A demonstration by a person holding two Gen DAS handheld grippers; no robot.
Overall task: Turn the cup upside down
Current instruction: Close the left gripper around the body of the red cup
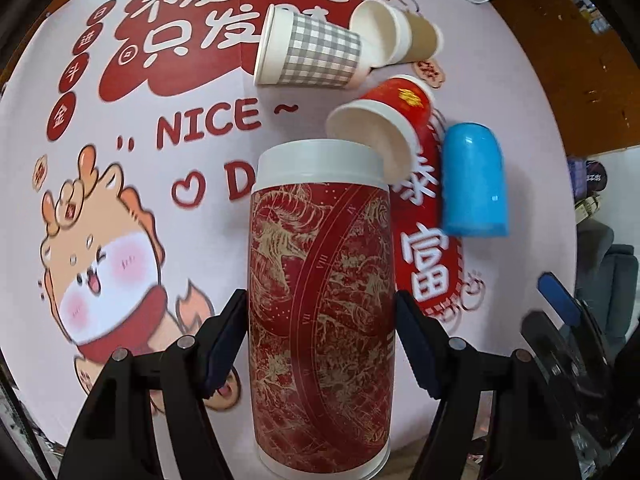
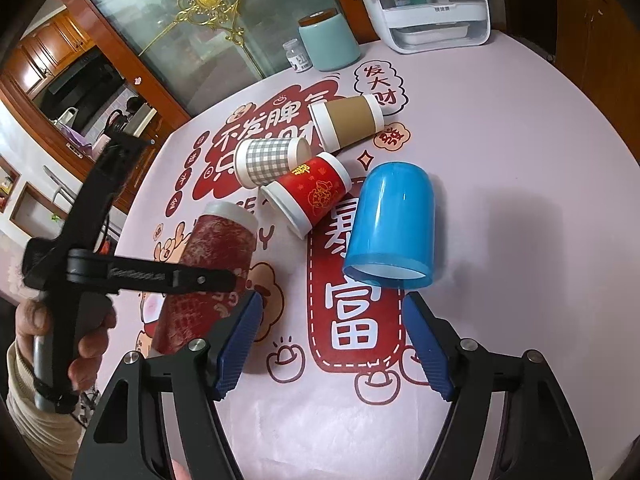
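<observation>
A tall red cup with gold patterns and white rims point(image 1: 320, 300) stands between the pads of my left gripper point(image 1: 320, 336), which is shut on its lower half. In the right wrist view the same cup point(image 2: 212, 264) is tilted and held by the left gripper. My right gripper point(image 2: 334, 344) is open and empty, just short of a blue plastic cup point(image 2: 390, 224) that lies on its side with its mouth toward me. The blue cup also shows in the left wrist view point(image 1: 474, 178).
Three paper cups lie on their sides on the printed tablecloth point(image 2: 500, 160): a red one point(image 2: 308, 194), a grey checked one point(image 2: 268, 160) and a brown one point(image 2: 348, 120). A teal jar point(image 2: 328, 42), a small bottle point(image 2: 298, 56) and a white appliance point(image 2: 432, 8) stand at the back edge.
</observation>
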